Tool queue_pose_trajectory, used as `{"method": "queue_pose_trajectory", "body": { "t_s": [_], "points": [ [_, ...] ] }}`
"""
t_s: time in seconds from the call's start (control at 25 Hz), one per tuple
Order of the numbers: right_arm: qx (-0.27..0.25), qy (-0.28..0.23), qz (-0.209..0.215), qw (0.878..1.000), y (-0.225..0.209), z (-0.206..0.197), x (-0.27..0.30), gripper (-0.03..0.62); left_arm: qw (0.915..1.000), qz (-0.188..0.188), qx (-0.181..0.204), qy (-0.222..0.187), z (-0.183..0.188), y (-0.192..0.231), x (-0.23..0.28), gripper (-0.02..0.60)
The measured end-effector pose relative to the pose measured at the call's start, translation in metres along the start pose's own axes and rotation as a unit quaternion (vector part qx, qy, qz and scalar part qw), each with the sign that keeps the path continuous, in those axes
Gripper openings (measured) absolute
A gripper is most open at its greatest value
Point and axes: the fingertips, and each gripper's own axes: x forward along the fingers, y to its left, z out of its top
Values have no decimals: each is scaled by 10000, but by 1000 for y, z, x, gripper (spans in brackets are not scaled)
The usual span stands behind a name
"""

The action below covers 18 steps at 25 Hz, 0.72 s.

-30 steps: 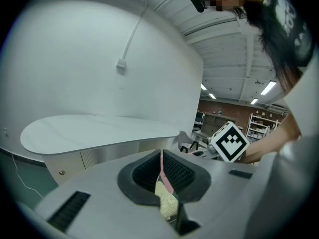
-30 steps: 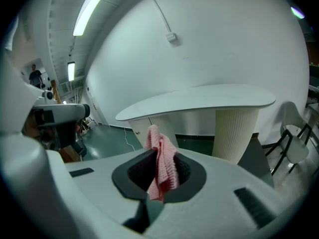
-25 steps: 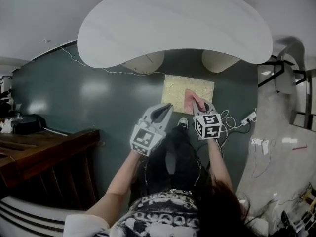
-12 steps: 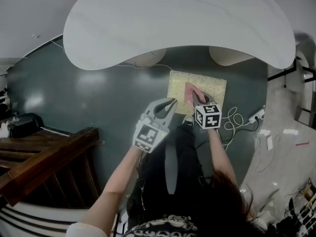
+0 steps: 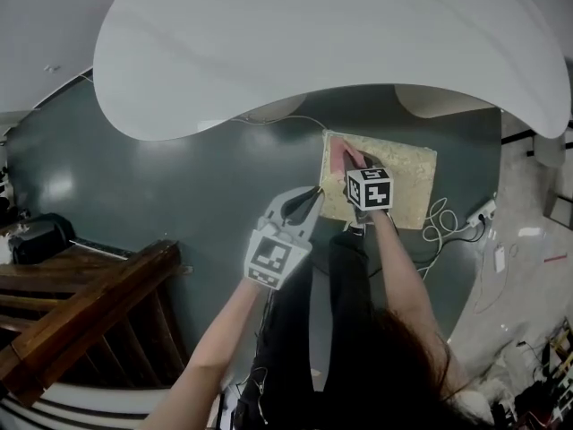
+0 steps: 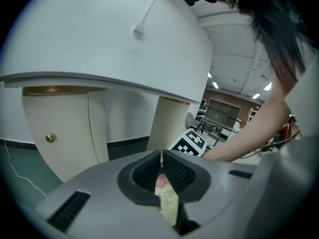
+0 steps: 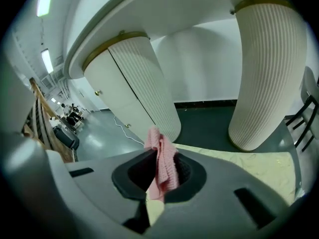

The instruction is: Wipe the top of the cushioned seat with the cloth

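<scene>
My right gripper (image 7: 160, 172) is clamped on the cloth (image 7: 162, 158). It's pink knit, pinched btw both pads, w/ a tuft standing up above the tips & a bit hanging below. The cloth sits at the far-left corner of the cushioned seat (image 5: 398, 184), w/ my tips right over that corner. Can't tell if it presses flat on the fabric.

The seat is a pale yellow square pad lying on the dark green floor (image 5: 161, 186). Its far edge is tucked under the rim of the big white table (image 5: 304, 43), close to a ribbed table leg (image 7: 266, 73).

My left gripper (image 6: 161, 159) has its jaws together w/ nothing held. Through the slit below them I see a strip of the seat & a dab of pink. It hangs just beside the seat's left edge, off the pad & apart from the cloth, near the right one's marker cube (image 6: 189, 142).

White cables (image 5: 439, 220) lie on the floor at the seat's near-right corner. Dark wooden steps (image 5: 81, 303) are well apart on my left.
</scene>
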Motion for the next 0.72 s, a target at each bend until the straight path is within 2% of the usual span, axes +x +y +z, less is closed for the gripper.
{"method": "queue_pose_trajectory", "body": {
  "t_s": [0.28, 0.52, 0.72],
  "points": [
    [-147, 333, -398, 9985, -34, -23, 31, 15, 9998, 21, -67, 166, -28, 25, 19, 15],
    [-72, 257, -747, 9968, -83, -41, -2, 15, 9997, -74, 10, 235, -30, 22, 30, 14],
    [186, 234, -1212, 9922, -147, -56, -43, 15, 9994, -204, 55, 288, -28, 3, 45, 15]
  ]
}}
